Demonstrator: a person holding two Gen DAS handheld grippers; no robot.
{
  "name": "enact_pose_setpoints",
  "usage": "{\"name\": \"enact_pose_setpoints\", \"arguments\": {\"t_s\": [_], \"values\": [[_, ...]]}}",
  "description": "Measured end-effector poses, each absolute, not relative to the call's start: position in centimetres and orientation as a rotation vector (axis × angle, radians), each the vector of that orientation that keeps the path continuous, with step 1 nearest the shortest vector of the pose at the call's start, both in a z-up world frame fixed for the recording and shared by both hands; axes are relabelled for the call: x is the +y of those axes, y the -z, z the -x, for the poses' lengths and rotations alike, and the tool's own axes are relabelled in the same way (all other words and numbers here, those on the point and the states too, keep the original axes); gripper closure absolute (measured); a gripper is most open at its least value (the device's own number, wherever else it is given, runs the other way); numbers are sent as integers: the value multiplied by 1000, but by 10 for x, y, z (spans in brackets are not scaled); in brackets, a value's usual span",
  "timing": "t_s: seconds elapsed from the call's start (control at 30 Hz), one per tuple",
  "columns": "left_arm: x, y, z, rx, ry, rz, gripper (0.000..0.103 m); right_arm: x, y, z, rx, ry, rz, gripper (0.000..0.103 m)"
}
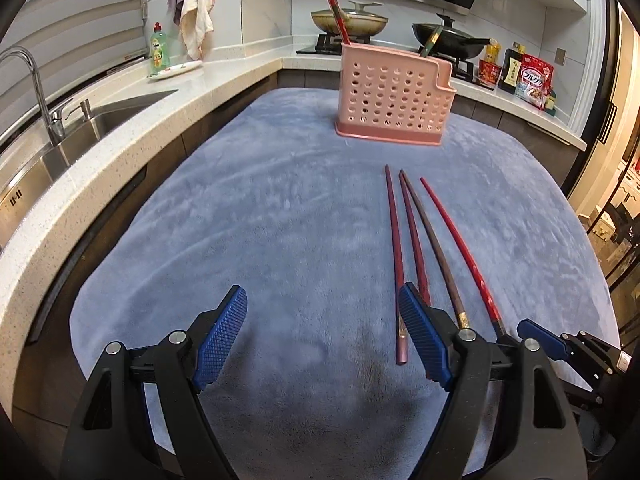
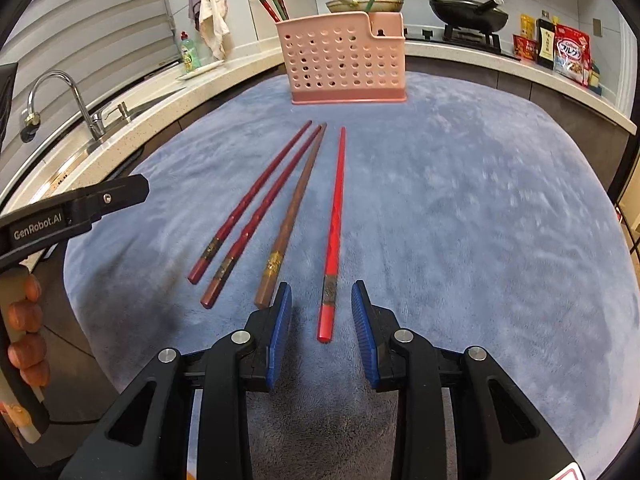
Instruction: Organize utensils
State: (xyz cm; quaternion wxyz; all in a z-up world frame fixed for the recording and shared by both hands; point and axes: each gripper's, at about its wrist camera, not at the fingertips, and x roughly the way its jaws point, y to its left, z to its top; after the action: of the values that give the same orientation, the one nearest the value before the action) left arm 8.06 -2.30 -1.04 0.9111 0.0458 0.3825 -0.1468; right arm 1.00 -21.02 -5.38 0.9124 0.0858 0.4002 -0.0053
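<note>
On our left, the left gripper (image 1: 320, 340) hangs with its jaws wide over bare blue cloth (image 1: 240, 220) on the bench, holding nothing; the nearest dark red chopstick (image 1: 394, 248) lies just beside its right pad. Moving right, four chopsticks lie side by side: two dark red, a brown chopstick (image 2: 294, 216), then a bright red chopstick (image 2: 334, 232). The right gripper (image 2: 322, 336) stands narrow, its jaws straddling the bright red chopstick's near end, pads apart from it. Beyond them stands the pink utensil holder (image 2: 344, 60), upright, with chopsticks already in it.
</note>
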Motion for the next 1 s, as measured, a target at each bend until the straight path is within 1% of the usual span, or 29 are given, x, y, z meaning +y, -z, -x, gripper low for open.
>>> {"name": "enact_pose_setpoints", "arguments": {"t_s": [0.03, 0.13, 0.23, 0.37, 0.67, 1.0], "values": [[-24, 13, -81, 794, 305, -96, 29, -210, 55, -10, 827, 11, -178, 74], [-26, 19, -79, 807, 311, -102, 29, -211, 60, -12, 839, 12, -180, 81], [-29, 23, -79, 815, 317, -108, 29, -213, 63, -13, 840, 16, -190, 83], [-31, 29, -78, 832, 321, -110, 29, -217, 64, -13, 840, 21, -204, 89], [-37, 40, -74, 861, 334, -113, 29, -224, 66, -10, 827, 24, -238, 96], [-43, 51, -76, 886, 331, -118, 29, -227, 68, -8, 821, 22, -256, 96]]}}
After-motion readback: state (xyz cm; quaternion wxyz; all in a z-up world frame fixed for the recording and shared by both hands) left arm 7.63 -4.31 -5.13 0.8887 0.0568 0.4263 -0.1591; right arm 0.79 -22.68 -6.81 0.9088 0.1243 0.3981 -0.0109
